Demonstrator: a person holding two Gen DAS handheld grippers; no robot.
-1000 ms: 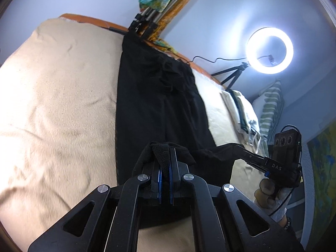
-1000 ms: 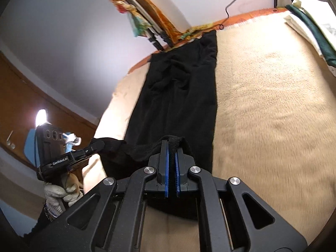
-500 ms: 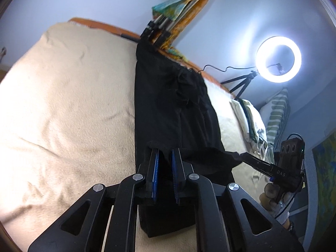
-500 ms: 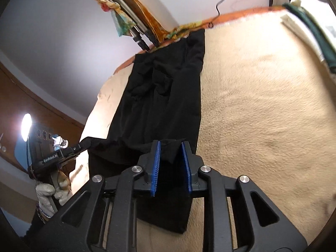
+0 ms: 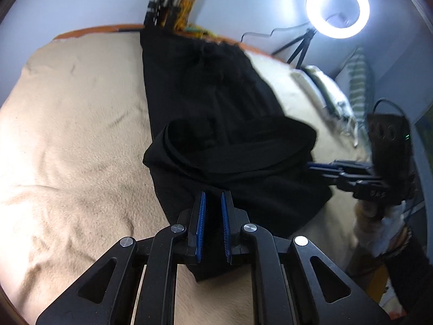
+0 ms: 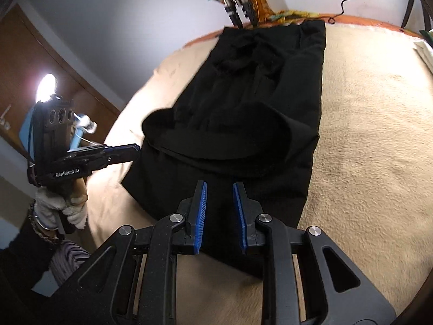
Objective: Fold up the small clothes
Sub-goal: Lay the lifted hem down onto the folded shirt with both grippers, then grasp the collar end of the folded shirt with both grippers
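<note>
A: Wide bare blanket [image 5: 67, 140] lies left of the black garment [image 5: 216, 103], open for passing.

B: Far edge is crowded: tripod legs [image 6: 238, 8], ring light [image 5: 337, 6], folded clothes [image 5: 322, 86].

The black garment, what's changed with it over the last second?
Both grippers let go: the left gripper and right gripper were clamped on the near edge of the black garment, and now stand open and clear. The released edge dropped into a loose fold. The far end stayed flat on the beige blanket.
</note>
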